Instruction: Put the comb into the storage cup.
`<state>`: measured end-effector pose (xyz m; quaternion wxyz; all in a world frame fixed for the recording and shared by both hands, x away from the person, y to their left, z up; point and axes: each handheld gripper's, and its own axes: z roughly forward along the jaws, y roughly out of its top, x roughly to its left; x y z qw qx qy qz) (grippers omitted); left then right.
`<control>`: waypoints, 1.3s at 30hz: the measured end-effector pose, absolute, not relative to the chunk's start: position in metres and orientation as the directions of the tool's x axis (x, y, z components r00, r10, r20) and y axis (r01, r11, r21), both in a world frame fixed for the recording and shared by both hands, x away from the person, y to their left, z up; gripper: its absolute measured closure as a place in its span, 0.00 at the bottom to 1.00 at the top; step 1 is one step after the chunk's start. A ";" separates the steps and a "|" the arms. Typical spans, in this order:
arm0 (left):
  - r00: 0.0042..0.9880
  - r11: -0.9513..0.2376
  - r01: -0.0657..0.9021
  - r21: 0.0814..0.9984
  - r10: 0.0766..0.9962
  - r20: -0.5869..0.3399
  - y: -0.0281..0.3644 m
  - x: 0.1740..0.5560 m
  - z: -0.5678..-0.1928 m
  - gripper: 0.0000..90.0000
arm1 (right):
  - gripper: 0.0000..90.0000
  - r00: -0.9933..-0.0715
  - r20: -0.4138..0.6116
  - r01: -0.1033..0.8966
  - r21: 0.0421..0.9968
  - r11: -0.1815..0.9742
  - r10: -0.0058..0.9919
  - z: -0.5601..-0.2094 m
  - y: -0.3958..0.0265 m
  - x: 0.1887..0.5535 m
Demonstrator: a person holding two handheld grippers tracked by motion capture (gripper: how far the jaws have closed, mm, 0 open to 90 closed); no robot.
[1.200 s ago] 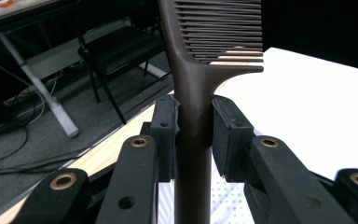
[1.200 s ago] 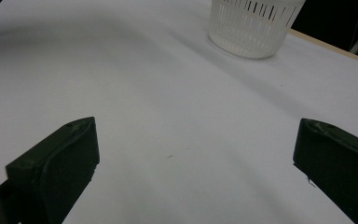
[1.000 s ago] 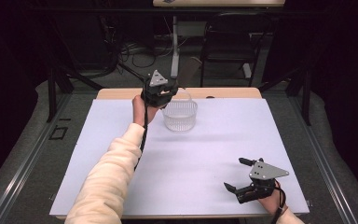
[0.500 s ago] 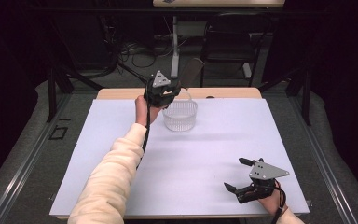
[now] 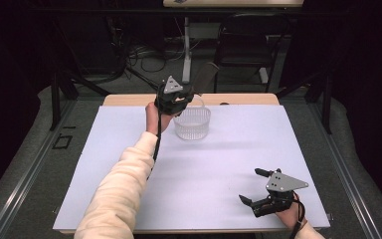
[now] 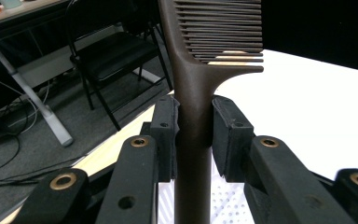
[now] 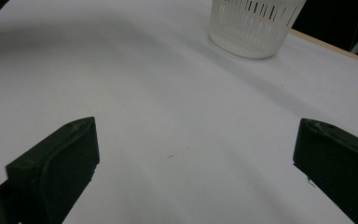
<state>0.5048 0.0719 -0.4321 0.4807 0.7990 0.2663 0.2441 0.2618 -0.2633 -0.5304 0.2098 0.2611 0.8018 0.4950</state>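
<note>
**Comb clamped upright over the basket, other gripper idle and wide**

The left gripper [image 5: 175,97] is raised at the far edge of the white table [image 5: 129,149], its hand and cream sleeve [image 5: 122,184] reaching up from the near side. Its jaws are closed on the handle of a dark brown comb [image 6: 193,88]. In the left gripper view both black pads [image 6: 165,135] press against the handle from either side, and the handle runs straight up between them, with the toothed part rising beyond the jaw tips and the teeth pointing off to the right of that view. The lower end of the handle passes down out of the bottom of that view.

A white slotted basket [image 5: 192,122] stands on the table just below and beside this gripper, towards the person; its perforated floor shows between the jaws in the left gripper view, under the comb handle. Whether the comb's lower end touches the basket cannot be told.

The right gripper [image 5: 259,189] rests low at the near right corner of the table, well apart from the basket. Its jaws stand wide apart with nothing but bare table between them, and the basket [image 7: 254,25] lies far ahead of them, to the upper right in the right gripper view
</note>
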 end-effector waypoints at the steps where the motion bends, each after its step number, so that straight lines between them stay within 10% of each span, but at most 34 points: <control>1: 0.739 -0.396 0.192 0.898 0.660 0.133 0.072 0.505 -0.432 0.80 | 0.00 -0.776 -0.078 0.211 0.903 0.374 0.626 -0.530 -0.263 0.262; 39: 0.751 -0.392 0.197 0.899 0.650 0.119 0.063 0.510 -0.445 0.80 | 0.00 -0.775 -0.079 0.211 0.902 0.375 0.626 -0.530 -0.264 0.261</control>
